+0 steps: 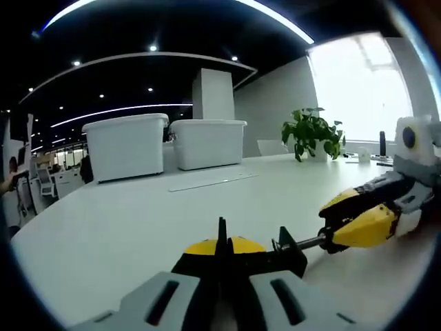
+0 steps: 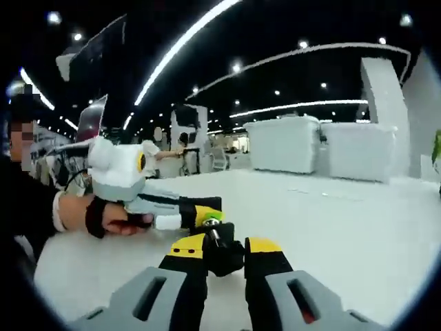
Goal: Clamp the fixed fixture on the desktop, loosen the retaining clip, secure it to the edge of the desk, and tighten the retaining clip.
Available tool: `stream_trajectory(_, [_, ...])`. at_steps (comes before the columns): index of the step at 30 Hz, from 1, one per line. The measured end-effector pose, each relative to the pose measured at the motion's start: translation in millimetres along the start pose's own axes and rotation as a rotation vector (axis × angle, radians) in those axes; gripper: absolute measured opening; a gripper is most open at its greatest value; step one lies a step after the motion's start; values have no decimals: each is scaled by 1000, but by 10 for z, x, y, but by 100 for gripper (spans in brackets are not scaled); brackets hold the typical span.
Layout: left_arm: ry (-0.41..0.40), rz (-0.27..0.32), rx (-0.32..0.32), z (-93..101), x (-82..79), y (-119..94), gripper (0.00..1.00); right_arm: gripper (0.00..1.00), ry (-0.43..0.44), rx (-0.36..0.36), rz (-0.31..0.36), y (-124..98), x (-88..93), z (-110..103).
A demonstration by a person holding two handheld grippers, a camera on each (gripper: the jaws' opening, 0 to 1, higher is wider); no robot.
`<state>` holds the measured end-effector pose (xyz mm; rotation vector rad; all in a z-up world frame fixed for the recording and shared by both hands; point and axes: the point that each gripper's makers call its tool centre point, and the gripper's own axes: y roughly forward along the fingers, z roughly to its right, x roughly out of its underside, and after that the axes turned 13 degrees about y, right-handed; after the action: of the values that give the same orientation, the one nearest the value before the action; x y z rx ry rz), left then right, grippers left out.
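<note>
The fixture is a small black clamp (image 1: 289, 252) with a metal screw rod (image 1: 307, 242), held just above the white desk (image 1: 124, 221). My left gripper (image 1: 222, 249), yellow-tipped, is shut on a thin black plate of the clamp. From the right, my right gripper (image 1: 332, 236) grips the rod's far end. In the right gripper view my right gripper (image 2: 224, 252) is shut on the clamp's black block (image 2: 224, 258). The rod (image 2: 211, 232) runs up to my left gripper (image 2: 207, 215), which a gloved hand (image 2: 114, 217) holds.
Two white lidded bins (image 1: 125, 146) (image 1: 207, 141) stand at the back of the desk, with a flat white strip (image 1: 210, 181) before them. A potted plant (image 1: 313, 134) stands at the far right by the window. The desk's rounded edge (image 1: 27, 231) curves at the left.
</note>
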<state>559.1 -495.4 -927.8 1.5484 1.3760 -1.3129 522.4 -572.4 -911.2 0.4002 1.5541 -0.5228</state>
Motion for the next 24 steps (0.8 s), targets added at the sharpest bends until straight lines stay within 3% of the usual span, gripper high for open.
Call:
stream_trajectory(7, [1, 0, 0, -1, 1, 7, 4, 17, -371, 45, 2, -16, 8, -95])
stream_trajectory(11, [0, -1, -1, -5, 4, 9, 4, 17, -642, 69, -11, -12, 46, -156])
stream_trajectory(14, [0, -1, -2, -6, 5, 7, 4, 17, -754, 85, -25, -15, 64, -179])
stream_trajectory(21, [-3, -3, -4, -10, 5, 8, 4, 17, -809, 100, -35, -18, 46, -176])
stream_trajectory(24, [-3, -3, -4, -10, 5, 9, 4, 21, -734, 75, -42, 2, 28, -180])
